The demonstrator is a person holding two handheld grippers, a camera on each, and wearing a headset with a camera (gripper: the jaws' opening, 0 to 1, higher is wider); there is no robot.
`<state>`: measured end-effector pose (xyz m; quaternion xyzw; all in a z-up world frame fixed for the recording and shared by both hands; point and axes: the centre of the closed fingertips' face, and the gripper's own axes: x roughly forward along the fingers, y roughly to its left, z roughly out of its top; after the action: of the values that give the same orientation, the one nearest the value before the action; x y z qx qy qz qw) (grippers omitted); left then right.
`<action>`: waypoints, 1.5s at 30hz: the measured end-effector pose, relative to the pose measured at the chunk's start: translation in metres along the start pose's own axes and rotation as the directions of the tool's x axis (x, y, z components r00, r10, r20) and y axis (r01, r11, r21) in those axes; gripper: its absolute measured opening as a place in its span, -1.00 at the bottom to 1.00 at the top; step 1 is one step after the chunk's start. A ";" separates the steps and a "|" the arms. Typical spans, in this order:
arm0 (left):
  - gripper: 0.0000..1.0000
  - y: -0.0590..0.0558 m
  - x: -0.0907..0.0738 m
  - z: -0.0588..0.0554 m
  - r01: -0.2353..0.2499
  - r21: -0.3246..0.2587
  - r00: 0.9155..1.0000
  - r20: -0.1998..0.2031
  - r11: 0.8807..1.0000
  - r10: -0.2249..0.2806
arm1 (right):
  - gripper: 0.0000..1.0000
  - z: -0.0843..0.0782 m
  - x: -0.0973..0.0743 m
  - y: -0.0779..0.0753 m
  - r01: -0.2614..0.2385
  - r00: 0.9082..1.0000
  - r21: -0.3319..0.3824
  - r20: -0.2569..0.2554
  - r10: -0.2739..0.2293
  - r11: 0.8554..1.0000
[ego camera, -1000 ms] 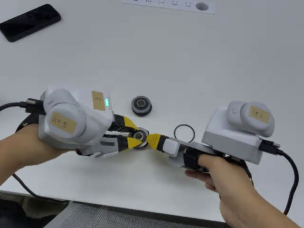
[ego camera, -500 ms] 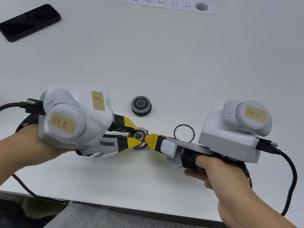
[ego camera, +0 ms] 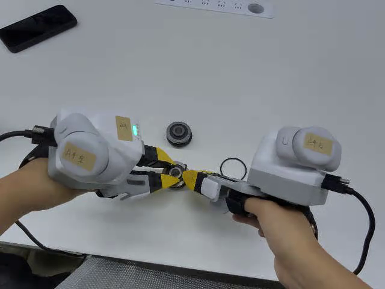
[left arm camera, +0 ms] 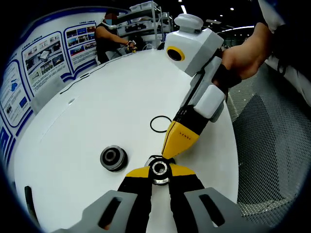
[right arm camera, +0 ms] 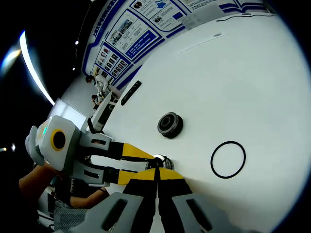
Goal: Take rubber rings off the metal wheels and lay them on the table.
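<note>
The yellow-tipped fingers (left arm camera: 138, 174) of the left gripper (left arm camera: 160, 171) pinch a metal wheel (left arm camera: 159, 168) between them, one tip on either side, and hold it low over the counter (ego camera: 271, 78). Tip to tip against it come the fingers (right arm camera: 170, 175) of the right gripper (right arm camera: 156, 175), pressed together with only a thin line between them. Their ends sit at the wheel's rim, where a sliver of black rubber shows (whether they actually nip the rubber there I cannot tell).

In the head view the two grippers meet near the front edge of the counter, the left one coming in from the left and the right one from the right, each held in a hand.

A loose rubber ring (ego camera: 233, 168) lies flat on the counter just beside the right gripper's fingers, apart from the held wheel. A second wheel (ego camera: 179, 133) rests on the counter a little beyond the meeting point, near the left gripper's body and clear of both sets of fingers.

Farther out, a dark phone (ego camera: 37, 27) lies at the far left corner, and a white power strip (ego camera: 216, 5) runs along the far edge.
</note>
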<state>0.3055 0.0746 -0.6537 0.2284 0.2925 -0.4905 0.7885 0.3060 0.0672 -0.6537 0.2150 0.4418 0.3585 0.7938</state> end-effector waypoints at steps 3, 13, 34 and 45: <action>-0.75 0.000 0.000 0.000 0.000 0.001 1.000 -0.001 1.000 0.000 | -0.99 0.000 0.000 0.001 -0.001 1.000 -0.015 -0.001 0.001 1.000; -0.75 -0.001 0.000 0.000 0.000 0.014 1.000 -0.007 1.000 0.000 | -0.99 -0.001 0.000 0.003 0.001 1.000 -0.094 -0.013 -0.003 0.996; -0.75 -0.001 0.000 -0.001 0.000 0.012 1.000 -0.008 1.000 0.000 | -0.99 0.001 0.000 0.013 -0.013 1.000 -0.167 -0.022 0.009 0.986; -0.74 -0.001 0.000 0.000 -0.014 0.048 1.000 -0.011 0.999 0.014 | -0.97 0.002 0.000 0.013 -0.034 0.999 -0.072 -0.006 0.034 0.997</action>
<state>0.3048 0.0736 -0.6538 0.2522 0.2835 -0.4905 0.7845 0.3030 0.0759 -0.6441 0.1928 0.4267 0.3881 0.7938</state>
